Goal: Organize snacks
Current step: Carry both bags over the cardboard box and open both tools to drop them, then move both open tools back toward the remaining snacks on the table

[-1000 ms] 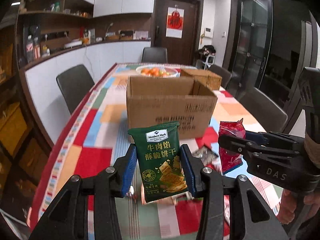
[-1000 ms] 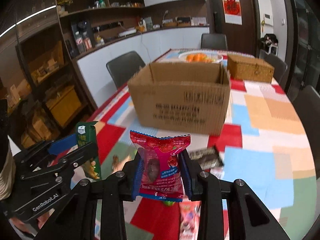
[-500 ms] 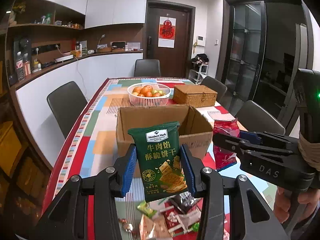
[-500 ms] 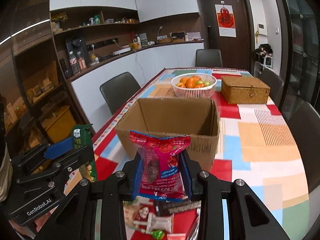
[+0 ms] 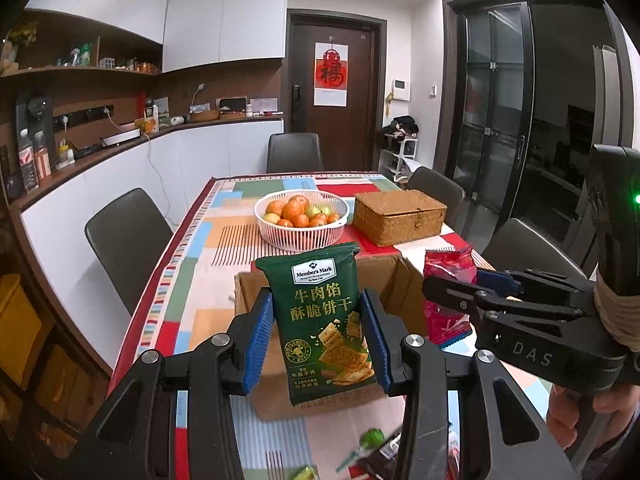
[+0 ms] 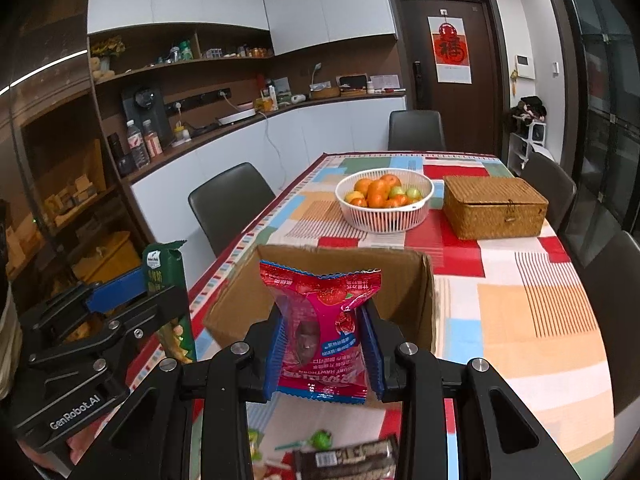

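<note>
Open-topped cardboard box (image 6: 344,276) ahead, unobstructed

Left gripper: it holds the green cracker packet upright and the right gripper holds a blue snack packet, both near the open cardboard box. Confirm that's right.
One detail is wrong: the packet in the right gripper is red and pink, not blue, as the right wrist view shows. The rest stands: the left gripper holds the green cracker packet upright, and both are near the open brown cardboard box.

Even indoor ceiling light; fisheye bends edges, corners black, near foreground blurred
</note>
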